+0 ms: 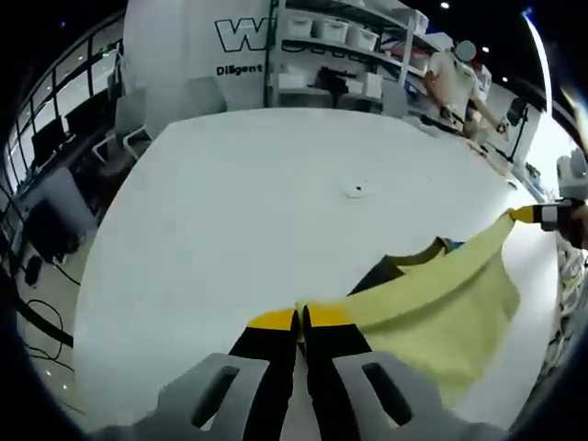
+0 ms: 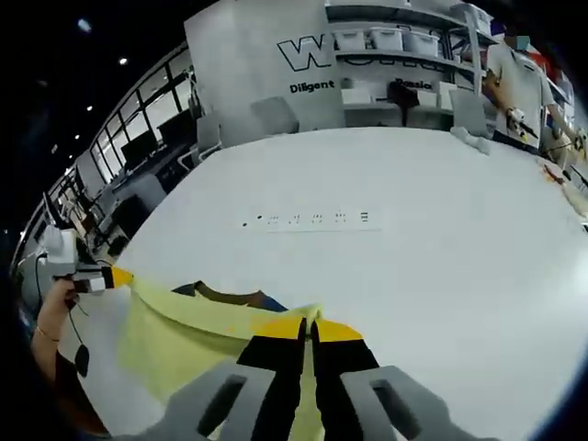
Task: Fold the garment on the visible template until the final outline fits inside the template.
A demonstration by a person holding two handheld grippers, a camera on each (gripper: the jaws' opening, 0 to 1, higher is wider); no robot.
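A pale yellow garment (image 1: 441,299) with a dark collar (image 1: 418,255) hangs stretched between both grippers above the white table (image 1: 276,193). In the left gripper view my left gripper (image 1: 301,317) is shut on one corner of the garment, its yellow-tipped jaws pressed together. The right gripper (image 1: 542,214) enters from the right, holding the far corner. In the right gripper view my right gripper (image 2: 309,326) is shut on the garment (image 2: 184,335), and the left gripper (image 2: 106,277), held by a hand (image 2: 50,317), pinches the other end. The collar (image 2: 230,297) shows behind the taut edge.
A row of small marks (image 2: 312,219) lies on the table, and a small speck (image 1: 356,190) sits mid-table. Shelves with white bins (image 1: 340,46) and a person (image 1: 455,83) stand at the back. Chairs (image 1: 129,138) line the table's left side.
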